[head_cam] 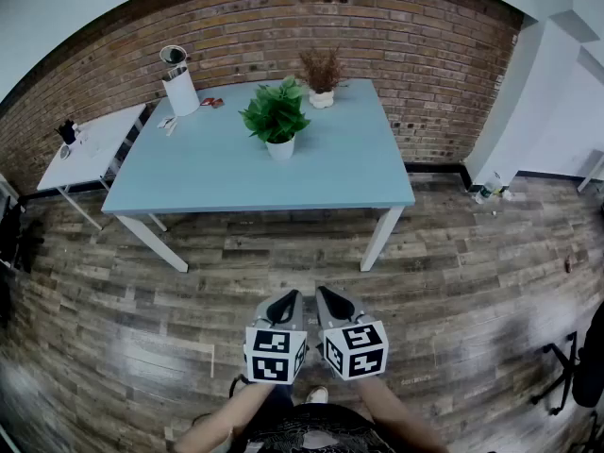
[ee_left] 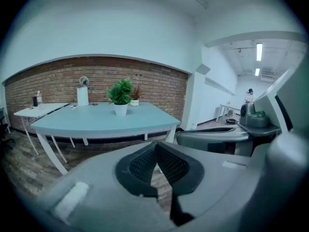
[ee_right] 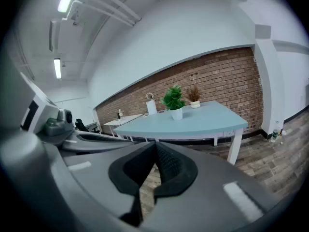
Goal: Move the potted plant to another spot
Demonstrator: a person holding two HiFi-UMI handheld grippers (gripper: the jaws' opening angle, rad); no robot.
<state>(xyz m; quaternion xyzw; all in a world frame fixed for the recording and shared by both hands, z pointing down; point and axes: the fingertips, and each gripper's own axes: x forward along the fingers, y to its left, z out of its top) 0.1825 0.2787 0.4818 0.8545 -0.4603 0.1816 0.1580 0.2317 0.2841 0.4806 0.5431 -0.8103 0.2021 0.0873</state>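
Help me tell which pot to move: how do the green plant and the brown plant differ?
The green plant is leafy and bushy; the brown plant is thin dry sprigs. The green plant is larger than the brown one. It stands near the table's middle, the brown plant at the back edge. Both stand upright in white pots.

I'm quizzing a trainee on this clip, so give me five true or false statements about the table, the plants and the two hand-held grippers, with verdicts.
1. The green potted plant stands on the blue table. True.
2. The left hand-held gripper is shut on the green potted plant. False: its jaws are together on nothing, well short of the table.
3. The right hand-held gripper is shut and empty. True.
4. The dried plant stands nearer the person than the green one. False: it stands behind it, by the brick wall.
5. The white side table is right of the blue table. False: it is on the left in the head view.
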